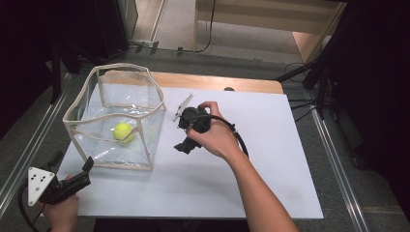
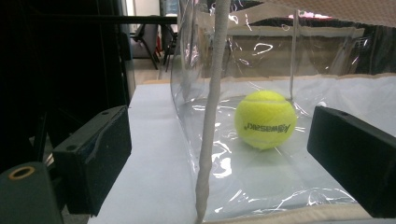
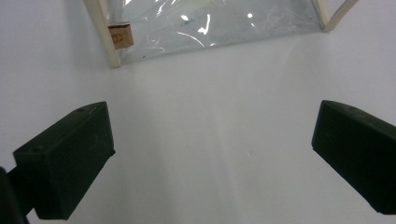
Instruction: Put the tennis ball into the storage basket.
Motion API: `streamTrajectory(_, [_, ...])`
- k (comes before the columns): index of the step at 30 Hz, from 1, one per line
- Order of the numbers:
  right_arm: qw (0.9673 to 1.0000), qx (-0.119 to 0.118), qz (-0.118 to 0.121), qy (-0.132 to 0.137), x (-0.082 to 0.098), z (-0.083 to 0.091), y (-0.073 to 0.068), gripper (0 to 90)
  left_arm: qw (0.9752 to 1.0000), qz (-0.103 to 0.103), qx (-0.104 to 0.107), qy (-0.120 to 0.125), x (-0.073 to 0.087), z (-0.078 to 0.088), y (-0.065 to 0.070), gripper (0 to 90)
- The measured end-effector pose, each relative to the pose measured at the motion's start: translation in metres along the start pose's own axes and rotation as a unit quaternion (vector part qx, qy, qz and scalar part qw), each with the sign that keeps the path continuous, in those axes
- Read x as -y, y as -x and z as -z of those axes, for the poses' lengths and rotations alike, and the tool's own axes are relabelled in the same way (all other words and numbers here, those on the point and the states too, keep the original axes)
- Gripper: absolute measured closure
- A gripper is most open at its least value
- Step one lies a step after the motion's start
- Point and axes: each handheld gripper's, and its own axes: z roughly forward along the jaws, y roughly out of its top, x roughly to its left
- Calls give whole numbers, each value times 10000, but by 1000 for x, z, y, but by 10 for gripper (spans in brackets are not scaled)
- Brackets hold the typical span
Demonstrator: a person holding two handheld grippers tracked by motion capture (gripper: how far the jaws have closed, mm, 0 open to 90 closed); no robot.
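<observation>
**A:** How are your hands sitting right now?

**B:** Your left hand [image 1: 62, 209] is resting at the near left corner of the white table [image 1: 270, 159], holding the left gripper [image 1: 87, 169] low and level, aimed at the near side of the clear bin [image 1: 116, 79]. Your right forearm is reaching in from the bottom edge, and your right hand [image 1: 215, 137] is gripping the right gripper [image 1: 183, 147] just beside the bin's right wall, tipped down toward the tabletop.

**A:** And the jaws?

**B:** You are keeping both pairs spread wide with nothing between them. In the left gripper view they are straddling the bin's near corner post without touching it; in the right gripper view they are framing bare table (the bin's bottom edge and a small tan label [image 3: 120, 36] are showing farther off).

**A:** Count things for me.

**B:** Two grippers, one bin, one tennis ball [image 1: 123, 131]. The ball is lying on the bin's floor, near the middle.
</observation>
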Motion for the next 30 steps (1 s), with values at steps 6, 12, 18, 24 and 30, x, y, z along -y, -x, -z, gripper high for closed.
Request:
streamTrajectory(6, [10000,-26,-13,64,15,-6,-6,0,10000,-1,1,-1,0,0,0,68])
streamTrajectory(12, [9998,-63,-147,138,35,-11,-9,0,10000,-5,3,1,0,0,0,68])
streamTrajectory(18, [9992,-9,-310,232,56,-14,-13,0,10000,-25,5,-2,0,0,0,68])
streamTrajectory(24, [9983,72,-415,414,74,-12,-14,0,10000,-26,2,0,0,0,1,68])
streamTrajectory(30, [9954,194,-643,686,94,-6,-14,0,10000,-29,6,-1,0,0,1,68])
